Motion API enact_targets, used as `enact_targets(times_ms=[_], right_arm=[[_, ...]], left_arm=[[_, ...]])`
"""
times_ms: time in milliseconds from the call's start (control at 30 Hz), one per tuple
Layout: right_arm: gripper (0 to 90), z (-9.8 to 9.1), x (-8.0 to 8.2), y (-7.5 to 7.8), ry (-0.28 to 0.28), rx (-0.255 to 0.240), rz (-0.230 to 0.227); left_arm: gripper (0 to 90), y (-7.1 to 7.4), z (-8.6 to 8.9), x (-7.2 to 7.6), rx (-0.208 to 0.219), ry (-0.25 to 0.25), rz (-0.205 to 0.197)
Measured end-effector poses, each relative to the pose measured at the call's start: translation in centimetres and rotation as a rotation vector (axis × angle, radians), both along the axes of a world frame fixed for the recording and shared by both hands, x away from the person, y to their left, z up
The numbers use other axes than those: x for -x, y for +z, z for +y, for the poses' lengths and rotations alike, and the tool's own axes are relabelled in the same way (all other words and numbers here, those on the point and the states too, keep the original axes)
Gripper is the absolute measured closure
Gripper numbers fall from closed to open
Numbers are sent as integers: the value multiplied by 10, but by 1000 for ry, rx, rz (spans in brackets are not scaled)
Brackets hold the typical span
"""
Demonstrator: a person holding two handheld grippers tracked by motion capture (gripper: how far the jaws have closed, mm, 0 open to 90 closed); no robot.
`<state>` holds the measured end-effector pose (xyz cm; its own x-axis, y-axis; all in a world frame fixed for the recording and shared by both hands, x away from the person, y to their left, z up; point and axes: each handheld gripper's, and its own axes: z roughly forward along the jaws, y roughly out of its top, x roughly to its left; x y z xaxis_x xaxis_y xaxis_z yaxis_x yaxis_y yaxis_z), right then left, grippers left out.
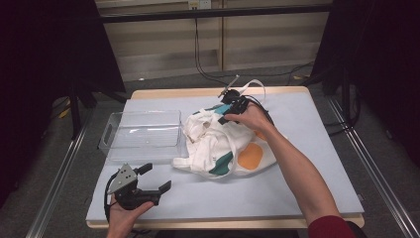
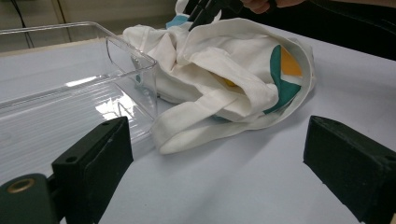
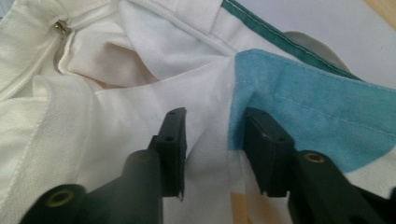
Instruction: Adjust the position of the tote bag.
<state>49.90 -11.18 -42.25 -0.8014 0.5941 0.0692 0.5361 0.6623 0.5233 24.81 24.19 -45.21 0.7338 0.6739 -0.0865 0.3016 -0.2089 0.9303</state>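
Item one, the cloth bag (image 1: 223, 146): we found it white with teal and orange patches, crumpled in a heap near the middle of the table (image 1: 317, 163), its near strap lying flat toward us. A zip pull (image 3: 60, 29) showed at its open mouth. Item two, the clear plastic bin (image 1: 142, 133): it stood just left of the bag, one corner touching or almost touching the bunched cloth, and we saw nothing in it. Item three, the right gripper (image 1: 229, 115): it was held at the far edge of the bag with its jaws narrowed about a raised fold where white cloth met a blue patch; the fold lay between the pads, but we could not tell whether the pads pressed on it. Item four, the left gripper (image 1: 154, 179): it sat near and to the left of the bag, in front of the bin, its jaws spread wide with nothing between them. Item five, a loose white strap (image 1: 253, 85): it lay beyond the bag at the table's far edge. Dark cables (image 1: 208, 69) ran across the floor behind the bag.
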Motion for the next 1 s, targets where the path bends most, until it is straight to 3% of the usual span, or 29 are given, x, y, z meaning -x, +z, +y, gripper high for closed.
enact_targets(times_ms=[67,133,267,300,467,533,700,833,1000], right_arm=[[642,-1,0,-1,-10,-5,6],[789,-6,-2,0,-16,-4,10],[826,-12,-1,2,-24,-44,28],[852,-18,0,3,-26,-83,33],[863,-26,6,8,-32,-120,33],[865,-32,8,14,-24,-161,20],[866,-37,12,18,-15,-189,6],[865,-47,19,25,-7,-245,-20],[865,-54,30,28,3,-266,-41]], left_arm=[[81,0,0,0,-4,-5,2],[82,-1,-1,0,-2,-12,4],[84,0,-1,0,-1,-12,2],[84,1,-2,0,-10,-4,3],[86,0,-2,0,-10,-11,8],[86,0,-2,0,-8,-8,4],[86,0,-1,0,-5,4,10],[86,0,-2,0,-2,-3,8],[84,0,-2,0,-6,5,7]])
